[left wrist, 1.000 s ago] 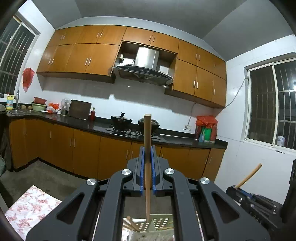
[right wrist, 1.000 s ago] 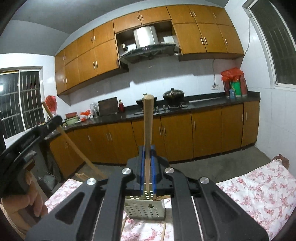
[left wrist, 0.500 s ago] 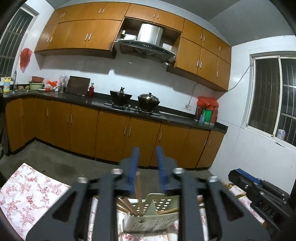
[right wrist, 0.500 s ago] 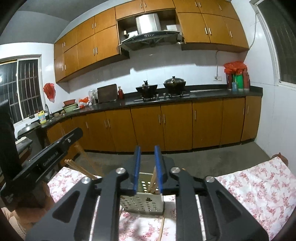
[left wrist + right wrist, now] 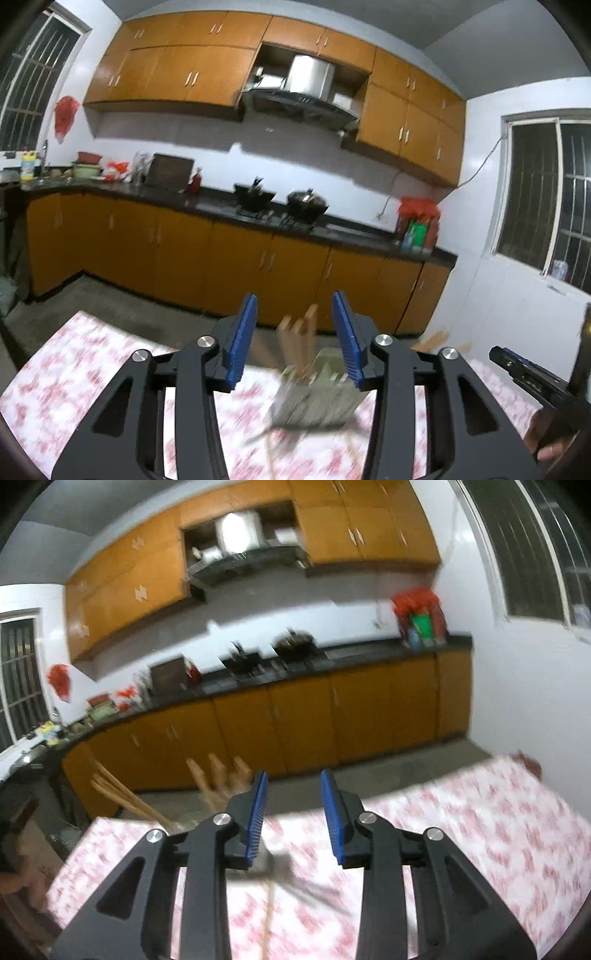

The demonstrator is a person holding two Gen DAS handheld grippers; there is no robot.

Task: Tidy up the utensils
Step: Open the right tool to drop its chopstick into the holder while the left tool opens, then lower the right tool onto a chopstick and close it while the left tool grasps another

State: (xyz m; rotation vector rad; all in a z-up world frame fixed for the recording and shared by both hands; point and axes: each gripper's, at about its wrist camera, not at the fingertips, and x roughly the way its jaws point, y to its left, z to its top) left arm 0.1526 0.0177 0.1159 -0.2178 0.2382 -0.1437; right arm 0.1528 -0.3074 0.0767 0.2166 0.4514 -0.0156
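A pale perforated utensil holder (image 5: pixel 317 398) stands on the floral tablecloth (image 5: pixel 74 373), with several wooden chopsticks (image 5: pixel 299 343) upright in it. My left gripper (image 5: pixel 297 339) hovers just before it; its jaws are opening and nothing lies between the pads. In the right wrist view my right gripper (image 5: pixel 294 816) is also opening and empty. The holder (image 5: pixel 264 860) is mostly hidden behind its left finger, and blurred chopsticks (image 5: pixel 218 779) rise above it. The right gripper (image 5: pixel 524 373) also shows at the right edge of the left wrist view.
A loose chopstick (image 5: pixel 267 915) and a dark utensil (image 5: pixel 314 890) lie on the cloth near the holder. More chopsticks (image 5: pixel 125 801) lean out to the left. Behind the table are brown cabinets (image 5: pixel 221 258) and a dark counter with pots (image 5: pixel 280 203). A hand (image 5: pixel 546 443) holds the right gripper.
Both grippers held a chopstick upright and let it go; the chopsticks now stand in the holder. Both grippers have sunk towards the table and their jaws have spread.
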